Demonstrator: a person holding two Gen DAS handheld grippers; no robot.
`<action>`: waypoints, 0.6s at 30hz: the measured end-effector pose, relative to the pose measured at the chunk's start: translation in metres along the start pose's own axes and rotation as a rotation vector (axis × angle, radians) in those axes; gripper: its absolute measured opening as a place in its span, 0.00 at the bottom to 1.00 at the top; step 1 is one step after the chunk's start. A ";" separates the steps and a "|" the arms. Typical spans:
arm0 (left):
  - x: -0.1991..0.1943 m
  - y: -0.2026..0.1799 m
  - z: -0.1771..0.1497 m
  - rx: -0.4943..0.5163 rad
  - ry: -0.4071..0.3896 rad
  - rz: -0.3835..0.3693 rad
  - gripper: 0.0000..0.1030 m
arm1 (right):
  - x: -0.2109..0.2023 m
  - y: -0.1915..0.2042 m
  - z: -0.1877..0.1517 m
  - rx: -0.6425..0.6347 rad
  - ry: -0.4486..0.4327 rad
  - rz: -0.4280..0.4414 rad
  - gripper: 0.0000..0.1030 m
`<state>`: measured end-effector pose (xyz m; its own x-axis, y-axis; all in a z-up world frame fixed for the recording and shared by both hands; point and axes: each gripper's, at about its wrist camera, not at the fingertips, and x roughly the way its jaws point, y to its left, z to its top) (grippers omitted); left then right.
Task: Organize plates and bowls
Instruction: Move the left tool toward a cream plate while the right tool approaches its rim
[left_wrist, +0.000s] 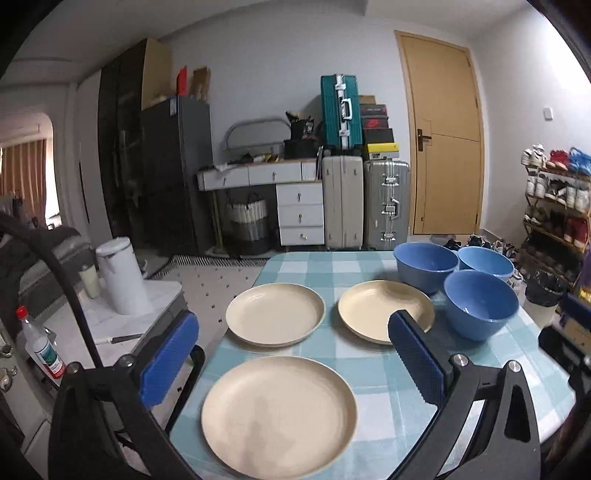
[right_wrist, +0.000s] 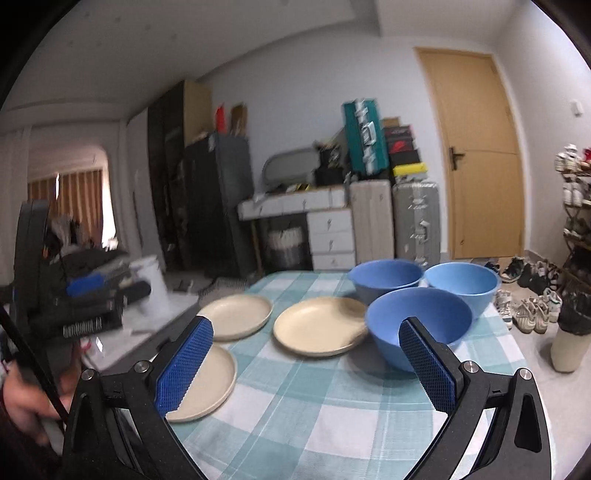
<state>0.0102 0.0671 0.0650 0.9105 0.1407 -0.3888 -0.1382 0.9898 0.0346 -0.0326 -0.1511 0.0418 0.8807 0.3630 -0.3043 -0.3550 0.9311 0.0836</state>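
Observation:
Three cream plates lie apart on the checked tablecloth (left_wrist: 369, 369): a near plate (left_wrist: 279, 415), a far-left plate (left_wrist: 275, 314) and a far-right plate (left_wrist: 376, 308). Three blue bowls stand at the back right: a near bowl (left_wrist: 480, 304), a back-left bowl (left_wrist: 424, 264) and a back-right bowl (left_wrist: 485, 260). My left gripper (left_wrist: 291, 354) hovers open above the near plate, holding nothing. My right gripper (right_wrist: 306, 363) is open and empty over the tablecloth (right_wrist: 314, 406), with the near bowl (right_wrist: 421, 325) just past its right finger and the far-right plate (right_wrist: 319, 326) ahead.
A low side table (left_wrist: 110, 314) with a white kettle (left_wrist: 123, 277) and a bottle (left_wrist: 40, 343) stands left of the table. A hand (right_wrist: 26, 398) holds the other gripper at the left. Suitcases (left_wrist: 365, 203), drawers, a door and a shoe rack (left_wrist: 557, 206) are behind.

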 end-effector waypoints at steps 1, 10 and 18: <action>0.005 0.006 0.004 -0.011 0.014 0.001 1.00 | 0.007 0.004 0.006 -0.002 0.020 0.013 0.99; 0.089 0.080 0.043 -0.102 0.177 0.047 1.00 | 0.103 0.058 0.095 -0.091 0.094 0.132 0.99; 0.192 0.118 0.038 -0.079 0.381 0.072 1.00 | 0.247 0.094 0.120 -0.257 0.284 0.121 0.99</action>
<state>0.1835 0.2117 0.0290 0.6899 0.1766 -0.7021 -0.2394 0.9709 0.0090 0.1895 0.0301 0.0882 0.7186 0.4122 -0.5600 -0.5495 0.8302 -0.0941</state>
